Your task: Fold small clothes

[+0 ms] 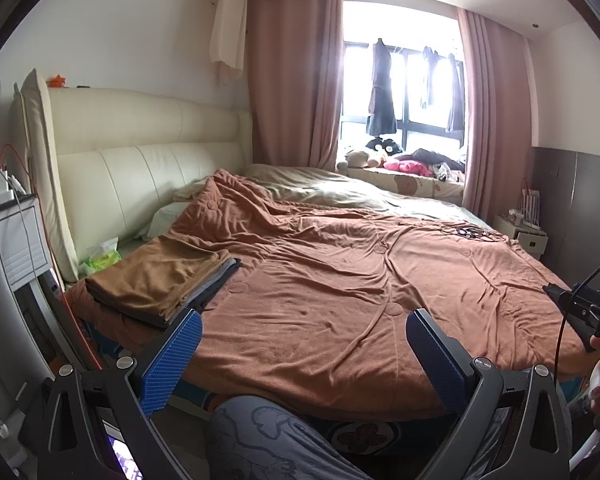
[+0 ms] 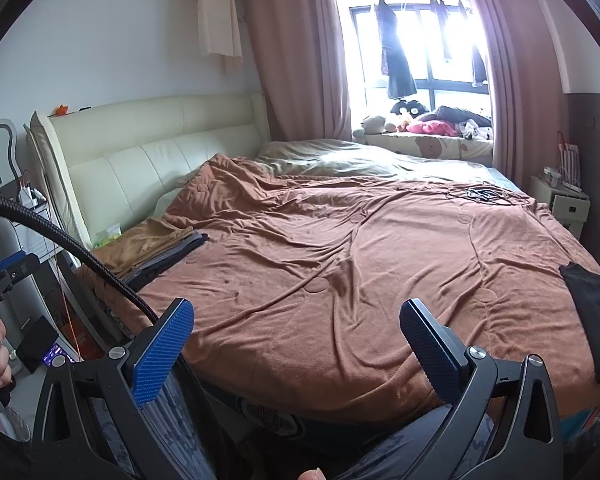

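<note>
Folded clothes [image 1: 160, 280] sit in 1 stack at the left edge of the bed, near the cream headboard [image 1: 140, 152]; brown piece on top, grey and dark layers under it. Just behind the stack we note a green tissue pack [image 1: 102, 258].

Left gripper [image 1: 304, 344]: jaws released, wide apart, nothing between the blue pads [image 1: 172, 364]. It hovers over the near edge of the rumpled brown blanket [image 1: 340, 280], with the person's patterned grey trouser leg [image 1: 260, 440] below it.

Centre of the bed: blanket only, wrinkled. A tangle of cables [image 2: 484, 194] lies far across it, toward the window.

Right gripper [image 2: 296, 340]: jaws likewise released, empty, held above the same near edge. A braided black hose [image 2: 80, 252] crosses the left of the right wrist view.

Far right, we see 1 unfolded black garment [image 2: 592, 312] lying loose on the blanket at the bed's right edge, well apart from the stack.
</note>
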The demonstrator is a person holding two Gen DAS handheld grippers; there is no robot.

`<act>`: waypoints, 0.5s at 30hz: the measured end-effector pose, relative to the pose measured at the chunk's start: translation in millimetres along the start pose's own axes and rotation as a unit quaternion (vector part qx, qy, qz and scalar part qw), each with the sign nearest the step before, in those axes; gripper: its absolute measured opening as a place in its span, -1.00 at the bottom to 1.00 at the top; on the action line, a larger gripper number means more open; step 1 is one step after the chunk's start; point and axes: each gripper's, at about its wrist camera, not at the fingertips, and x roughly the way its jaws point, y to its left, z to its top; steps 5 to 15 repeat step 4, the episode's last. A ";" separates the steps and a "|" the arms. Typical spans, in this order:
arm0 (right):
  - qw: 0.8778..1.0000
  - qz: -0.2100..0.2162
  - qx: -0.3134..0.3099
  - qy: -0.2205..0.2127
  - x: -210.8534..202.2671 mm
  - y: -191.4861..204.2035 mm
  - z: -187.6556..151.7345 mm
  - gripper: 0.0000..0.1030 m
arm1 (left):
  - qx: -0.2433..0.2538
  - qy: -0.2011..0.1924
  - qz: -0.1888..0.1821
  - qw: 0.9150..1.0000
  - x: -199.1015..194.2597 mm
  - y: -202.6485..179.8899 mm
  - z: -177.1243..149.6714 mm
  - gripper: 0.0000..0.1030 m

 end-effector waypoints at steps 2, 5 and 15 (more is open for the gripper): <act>1.000 -0.001 0.002 0.001 1.1 -1.1 0.3 1.00 | 0.000 -0.002 0.000 1.000 0.2 0.3 0.8 0.99; 1.000 -0.001 0.002 0.000 2.3 -1.8 0.7 1.00 | -0.001 -0.003 0.000 1.000 1.2 0.8 1.3 0.99; 1.000 -0.001 0.002 0.000 2.3 -1.8 0.7 1.00 | -0.001 -0.003 0.000 1.000 1.2 0.8 1.3 0.99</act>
